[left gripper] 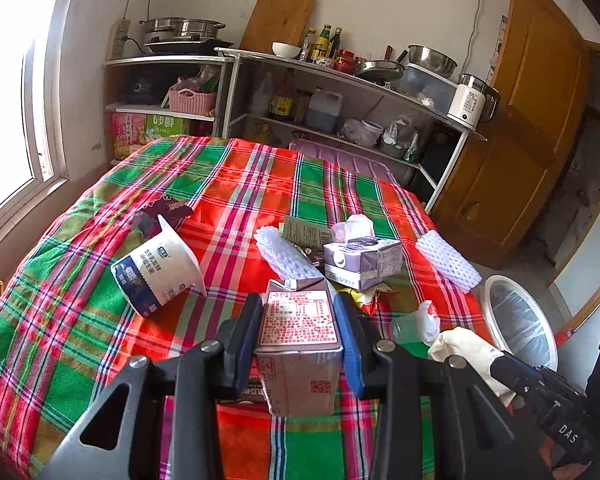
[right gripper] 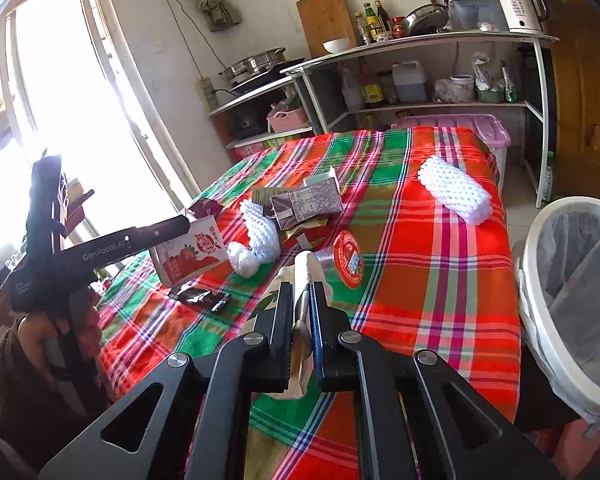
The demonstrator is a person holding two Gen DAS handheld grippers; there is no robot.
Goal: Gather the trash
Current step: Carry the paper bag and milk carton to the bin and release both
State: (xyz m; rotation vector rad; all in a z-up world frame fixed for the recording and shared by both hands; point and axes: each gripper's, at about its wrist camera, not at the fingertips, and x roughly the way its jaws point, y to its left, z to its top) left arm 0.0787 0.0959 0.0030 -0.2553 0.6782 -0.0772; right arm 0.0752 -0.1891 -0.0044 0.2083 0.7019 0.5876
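In the left wrist view, the left gripper [left gripper: 300, 330] is clamped on a small drink carton [left gripper: 298, 328], its pads pressing both side faces, with the carton apparently lifted just clear of the plaid tablecloth [left gripper: 80, 320]. More trash lies beyond it: a tipped yogurt cup [left gripper: 158, 270], a purple carton [left gripper: 362, 262], and two white foam nets [left gripper: 284, 254], [left gripper: 448, 260]. The lined bin [left gripper: 518, 320] stands off the table's right edge. To carry the carton well, keep the squeeze steady and the carton upright so any dregs stay in, and swing it right past the other arm. In the right wrist view, the right gripper [right gripper: 302, 304] is pinched together on a cream paper wrapper [right gripper: 308, 268], which looks limp and slippery. The bin [right gripper: 572, 292] is close on the right; release only once fully over its rim. A strawberry carton [right gripper: 192, 254] remains.
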